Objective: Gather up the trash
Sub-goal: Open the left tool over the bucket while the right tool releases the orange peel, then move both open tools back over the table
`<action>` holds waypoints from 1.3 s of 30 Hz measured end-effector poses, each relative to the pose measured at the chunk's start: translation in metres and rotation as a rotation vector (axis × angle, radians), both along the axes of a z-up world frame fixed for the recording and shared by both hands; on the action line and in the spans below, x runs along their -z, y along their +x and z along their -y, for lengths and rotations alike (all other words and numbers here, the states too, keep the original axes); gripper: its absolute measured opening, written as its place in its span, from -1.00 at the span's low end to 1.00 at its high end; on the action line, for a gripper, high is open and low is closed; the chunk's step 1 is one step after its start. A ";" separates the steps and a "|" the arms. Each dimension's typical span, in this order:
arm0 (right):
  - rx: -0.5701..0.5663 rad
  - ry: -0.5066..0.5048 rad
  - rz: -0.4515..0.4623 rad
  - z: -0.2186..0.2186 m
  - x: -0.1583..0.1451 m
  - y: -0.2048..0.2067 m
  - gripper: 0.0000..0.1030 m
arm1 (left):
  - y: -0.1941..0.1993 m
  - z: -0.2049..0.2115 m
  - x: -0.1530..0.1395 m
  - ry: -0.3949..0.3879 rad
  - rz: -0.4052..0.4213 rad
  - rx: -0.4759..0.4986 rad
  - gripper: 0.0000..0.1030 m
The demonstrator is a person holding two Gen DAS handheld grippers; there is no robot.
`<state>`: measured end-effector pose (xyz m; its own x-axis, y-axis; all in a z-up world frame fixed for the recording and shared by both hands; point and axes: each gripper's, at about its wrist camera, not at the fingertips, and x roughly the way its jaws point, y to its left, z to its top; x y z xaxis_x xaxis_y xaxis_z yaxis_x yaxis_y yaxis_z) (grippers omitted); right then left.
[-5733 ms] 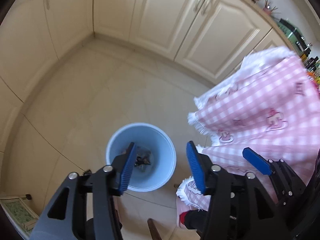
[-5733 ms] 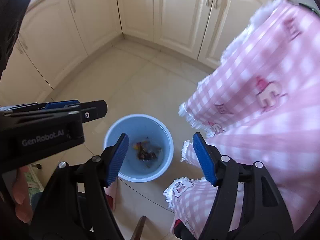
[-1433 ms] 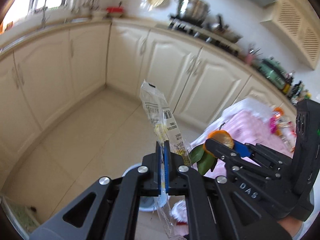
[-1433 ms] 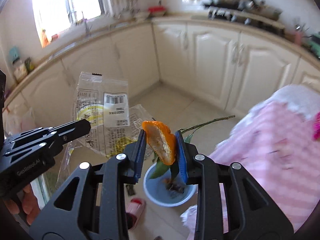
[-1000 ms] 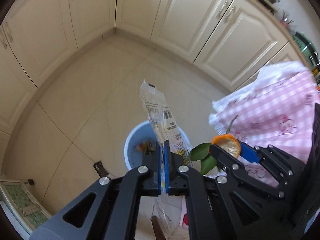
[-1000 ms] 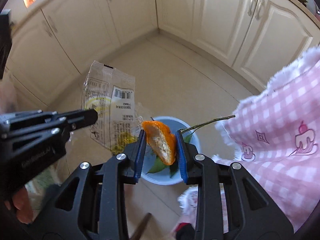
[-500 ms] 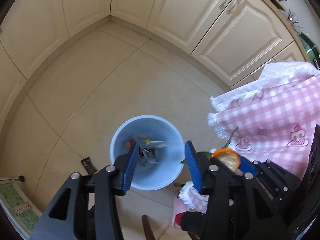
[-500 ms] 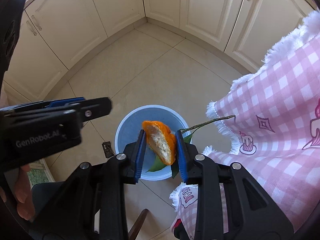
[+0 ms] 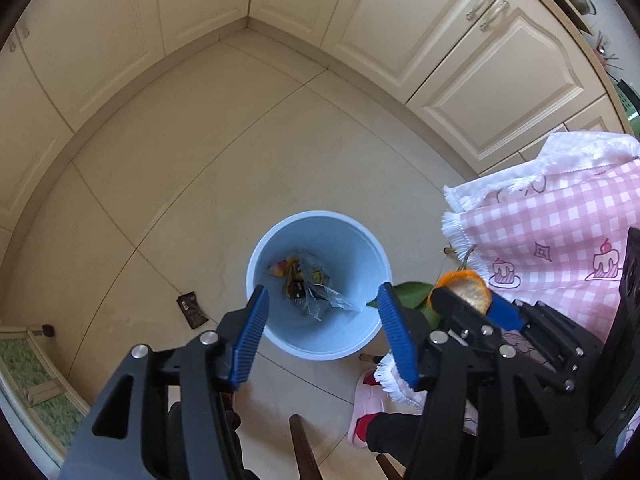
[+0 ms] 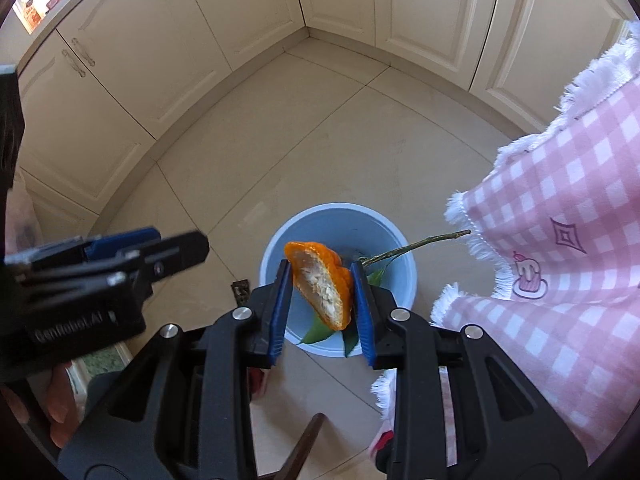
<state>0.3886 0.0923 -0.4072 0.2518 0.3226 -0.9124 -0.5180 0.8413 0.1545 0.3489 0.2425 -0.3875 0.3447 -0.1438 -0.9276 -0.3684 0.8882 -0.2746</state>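
Wrappers already lie in the blue bin (image 9: 320,236). The left gripper (image 9: 320,332) hangs open above it, and the right gripper (image 10: 320,304) pinches an orange peel (image 10: 322,284), not yet dropped.

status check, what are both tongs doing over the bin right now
Left tongs open, empty, over blue bin. Right tongs shut on orange peel with leafy stem, above bin. Nothing blocking the drop.

I see a beige tiled floor (image 9: 208,168) filling the middle, with cream panelled cabinets (image 9: 460,52) wrapping from nine through twelve to two o'clock. A pink checked tablecloth (image 10: 572,216) hangs in at three. Daylight glows at ten o'clock.
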 end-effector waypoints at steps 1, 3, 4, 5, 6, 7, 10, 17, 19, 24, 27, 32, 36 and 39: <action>-0.001 0.008 -0.002 0.000 -0.001 0.000 -0.38 | -0.002 -0.003 -0.001 -0.001 -0.001 -0.009 0.08; 0.000 0.019 0.002 0.000 -0.004 -0.001 -0.37 | -0.004 -0.007 -0.004 -0.005 0.004 -0.017 0.08; 0.001 0.020 0.007 -0.002 -0.007 -0.001 -0.35 | -0.006 -0.009 -0.007 -0.001 0.008 -0.023 0.08; 0.000 0.021 0.010 -0.003 -0.009 -0.001 -0.34 | -0.007 -0.010 -0.009 0.001 0.012 -0.027 0.08; 0.001 0.019 0.019 -0.004 -0.013 -0.002 -0.28 | -0.009 -0.012 -0.013 0.004 0.018 -0.031 0.08; 0.005 0.015 0.031 -0.004 -0.016 -0.002 -0.17 | -0.011 -0.014 -0.018 0.009 0.025 -0.039 0.08; 0.010 0.028 0.041 -0.002 -0.025 -0.004 -0.05 | -0.015 -0.018 -0.028 0.000 0.047 -0.052 0.08; 0.008 0.032 0.100 0.002 -0.060 -0.023 -0.05 | -0.030 -0.010 -0.063 0.006 0.107 -0.042 0.09; 0.010 0.030 0.131 0.006 -0.073 -0.031 -0.04 | -0.038 -0.006 -0.077 0.009 0.135 -0.045 0.10; 0.014 0.016 0.245 0.020 -0.114 -0.056 0.00 | -0.059 0.006 -0.112 0.015 0.205 -0.044 0.12; 0.002 0.020 0.304 0.032 -0.144 -0.072 0.04 | -0.074 0.016 -0.140 0.016 0.266 -0.033 0.12; 0.029 -0.018 0.477 0.071 -0.206 -0.102 0.10 | -0.096 0.042 -0.194 0.022 0.388 0.005 0.12; 0.084 -0.011 0.600 0.114 -0.250 -0.122 0.20 | -0.106 0.080 -0.242 0.038 0.505 0.077 0.25; 0.139 0.001 0.655 0.155 -0.271 -0.131 0.25 | -0.103 0.122 -0.269 0.038 0.567 0.164 0.31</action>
<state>0.2573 -0.0628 -0.1357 0.7929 0.2479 -0.5567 -0.3917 0.9071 -0.1540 0.2456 0.1209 -0.1182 0.7645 -0.2076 -0.6103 -0.0301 0.9342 -0.3554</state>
